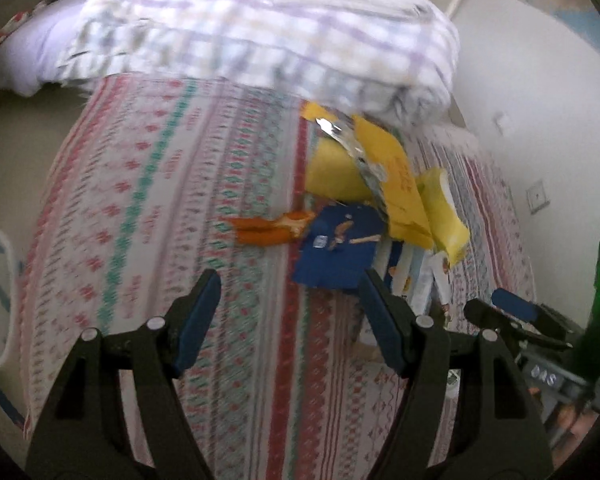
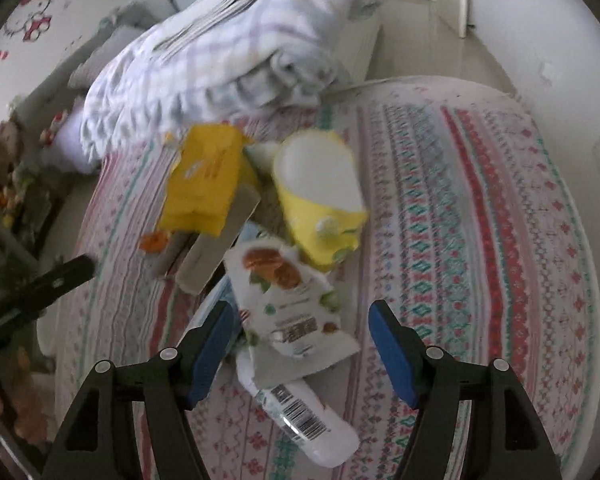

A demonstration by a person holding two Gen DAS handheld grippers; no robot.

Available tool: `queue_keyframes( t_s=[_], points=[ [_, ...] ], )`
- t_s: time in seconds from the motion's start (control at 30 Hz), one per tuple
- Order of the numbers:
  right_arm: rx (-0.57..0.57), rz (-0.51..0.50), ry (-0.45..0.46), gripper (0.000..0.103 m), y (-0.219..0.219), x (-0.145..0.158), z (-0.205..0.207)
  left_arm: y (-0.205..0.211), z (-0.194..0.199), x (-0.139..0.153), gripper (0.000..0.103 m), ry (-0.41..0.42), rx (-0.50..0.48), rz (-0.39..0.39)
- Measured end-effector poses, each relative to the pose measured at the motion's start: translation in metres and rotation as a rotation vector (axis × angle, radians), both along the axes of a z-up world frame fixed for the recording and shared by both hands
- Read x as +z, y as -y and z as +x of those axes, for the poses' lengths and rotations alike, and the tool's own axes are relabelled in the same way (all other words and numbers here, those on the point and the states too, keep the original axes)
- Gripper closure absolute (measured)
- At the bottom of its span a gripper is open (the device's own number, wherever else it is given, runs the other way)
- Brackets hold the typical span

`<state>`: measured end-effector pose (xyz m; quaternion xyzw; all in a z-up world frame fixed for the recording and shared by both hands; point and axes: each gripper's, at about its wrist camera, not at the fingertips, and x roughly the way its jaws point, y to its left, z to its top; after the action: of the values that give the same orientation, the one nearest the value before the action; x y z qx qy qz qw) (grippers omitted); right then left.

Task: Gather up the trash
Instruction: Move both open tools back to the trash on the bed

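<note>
While both gape, right tool [image 2: 300, 344] hovers over white wrapper [image 2: 292, 304].

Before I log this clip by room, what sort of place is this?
Most likely a bedroom: a bed with a patterned sheet, a bundled checked quilt at its far end, and snack wrappers strewn across it.

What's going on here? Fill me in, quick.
A person with a handheld gripper in each hand is clearing trash off a bed with a patterned sheet. Wrappers lie in a pile beside the bunched checked blanket: a yellow packet, a yellow cup, a white snack pouch and a blue wrapper. The right gripper is open over the snack pouch; the left gripper is open near the blue wrapper. Neither holds anything.
</note>
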<state>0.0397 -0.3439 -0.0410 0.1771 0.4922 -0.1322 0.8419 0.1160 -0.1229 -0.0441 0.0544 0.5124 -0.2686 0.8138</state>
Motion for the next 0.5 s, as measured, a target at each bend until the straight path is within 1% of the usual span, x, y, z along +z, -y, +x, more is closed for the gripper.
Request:
queue_keyframes(
  t_s=[0.07,0.13,0.23,0.37,0.43,0.47,0.5],
  points=[
    [0.014,-0.016,-0.032,0.032,-0.002,-0.002,0.000,0.012,-0.002,-0.007,0.031,0.002,-0.026,0.014],
    [0.017,-0.039,-0.047,0.033,-0.003,-0.005,0.000,0.018,-0.002,-0.012,0.031,-0.013,-0.040,0.007],
    [0.030,-0.042,-0.041,0.035,-0.003,-0.008,0.002,0.025,0.001,-0.016,0.031,-0.040,-0.050,-0.017],
    [0.047,-0.048,-0.038,0.037,-0.007,-0.009,0.002,0.032,0.001,-0.021,0.032,-0.032,-0.064,-0.002],
    [0.065,-0.054,-0.039,0.039,-0.012,-0.010,0.002,0.033,0.002,-0.026,0.036,-0.044,-0.067,0.003],
    [0.075,-0.059,-0.043,0.039,-0.014,-0.011,0.003,0.033,0.003,-0.030,0.042,-0.055,-0.067,0.004],
    [0.083,-0.065,-0.050,0.040,-0.017,-0.013,0.004,0.033,0.004,-0.032,0.051,-0.065,-0.068,0.003]
  ],
)
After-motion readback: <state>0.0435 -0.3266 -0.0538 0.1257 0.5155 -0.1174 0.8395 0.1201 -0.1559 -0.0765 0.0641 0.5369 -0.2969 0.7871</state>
